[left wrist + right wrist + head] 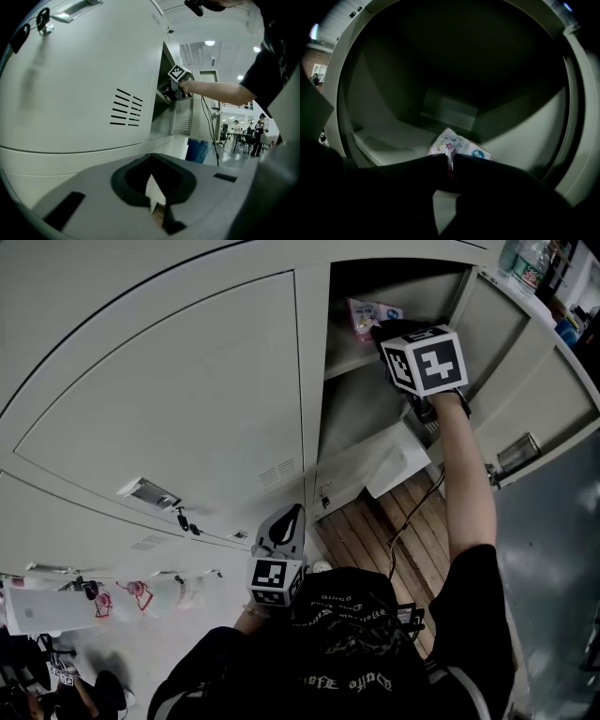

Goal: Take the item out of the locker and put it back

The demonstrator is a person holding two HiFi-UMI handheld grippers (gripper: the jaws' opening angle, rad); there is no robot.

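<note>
Nearest the person, the left hand-held gripper hangs low in front of the body. Its grey jaws are closed together with nothing between them, pointing at the closed pale grey metal locker door. In the left gripper view only a thin sliver of background shows through the seam between the jaws, and the same door, with its rows of vent slots, fills the left side. A strip of brown wooden planking runs along the floor below the lockers, on the right.

Farther off and to the right, the person's bare forearm stretches into the open upper locker compartment, whose door stands swung out at the right. The right hand-held gripper is inside it, its marker cube toward the head camera. Its dark jaws are clenched on the near edge of the small pink-and-white printed plastic snack packet. The packet lies on the compartment's grey shelf, near the front, with the dim back wall well behind it.
</note>
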